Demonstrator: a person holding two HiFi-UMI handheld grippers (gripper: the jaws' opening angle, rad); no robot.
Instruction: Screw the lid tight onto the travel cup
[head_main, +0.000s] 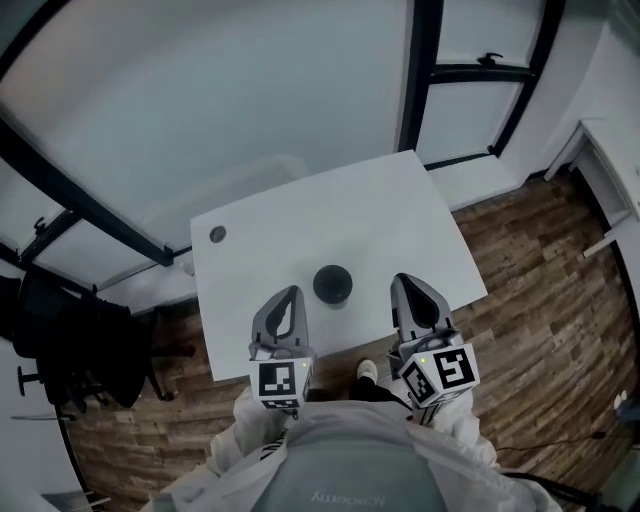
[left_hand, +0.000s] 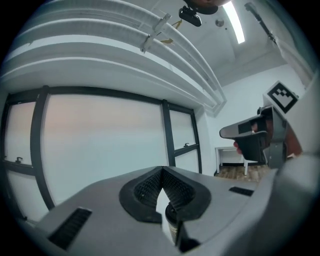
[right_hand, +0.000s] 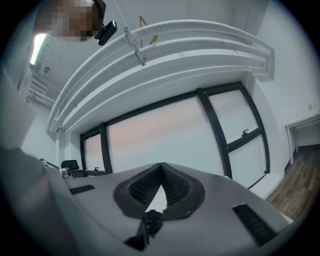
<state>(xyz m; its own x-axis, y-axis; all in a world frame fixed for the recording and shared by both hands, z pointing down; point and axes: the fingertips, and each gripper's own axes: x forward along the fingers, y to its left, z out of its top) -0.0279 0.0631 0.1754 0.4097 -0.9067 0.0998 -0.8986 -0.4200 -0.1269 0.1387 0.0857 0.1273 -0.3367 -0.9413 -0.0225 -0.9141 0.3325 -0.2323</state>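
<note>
A: Any print we can read here?
B: We get one word, upside down, on the person's grey top (head_main: 348, 478). It looks like "Academy".
A: And the left cube (head_main: 281, 381) and right cube (head_main: 447, 372)?
B: We note only black-and-white square code markers.

An office: white desk (head_main: 300, 225), black office chair (head_main: 60, 340), large windows (head_main: 200, 90).

White table (head_main: 300, 220) bears a dark travel cup (head_main: 332, 284)
</note>
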